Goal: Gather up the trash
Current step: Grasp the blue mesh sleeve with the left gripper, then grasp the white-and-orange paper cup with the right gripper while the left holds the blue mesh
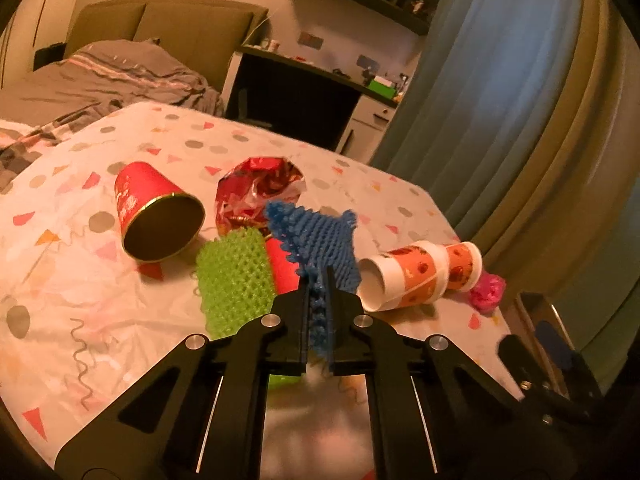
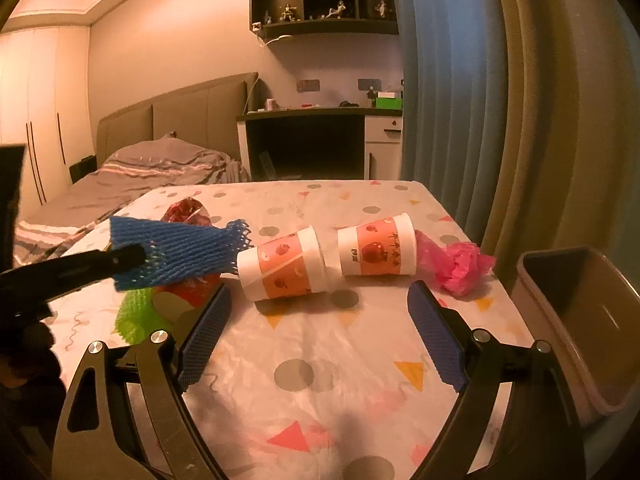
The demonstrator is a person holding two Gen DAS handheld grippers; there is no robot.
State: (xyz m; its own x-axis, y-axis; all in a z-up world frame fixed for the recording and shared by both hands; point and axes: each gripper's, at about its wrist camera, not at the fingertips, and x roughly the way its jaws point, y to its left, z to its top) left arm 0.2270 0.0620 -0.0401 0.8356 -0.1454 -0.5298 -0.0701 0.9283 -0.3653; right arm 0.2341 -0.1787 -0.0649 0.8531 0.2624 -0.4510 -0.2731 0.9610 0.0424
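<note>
My left gripper (image 1: 319, 276) is shut on a blue foam net (image 1: 316, 240) and holds it above the table; the net also shows at the left of the right wrist view (image 2: 180, 252). My right gripper (image 2: 320, 292) is open and empty, a short way in front of two orange-and-white paper cups (image 2: 286, 264) (image 2: 376, 246) lying on their sides. A crumpled pink plastic bag (image 2: 460, 266) lies right of the cups. A green foam net (image 1: 234, 280), a red cup (image 1: 156, 216) on its side and a red foil wrapper (image 1: 260, 188) lie on the table.
The table has a white patterned cloth (image 2: 320, 400). A beige bin (image 2: 580, 312) stands open at the table's right edge. A bed (image 2: 152, 172), a desk (image 2: 312, 140) and blue curtains (image 2: 452, 80) are behind.
</note>
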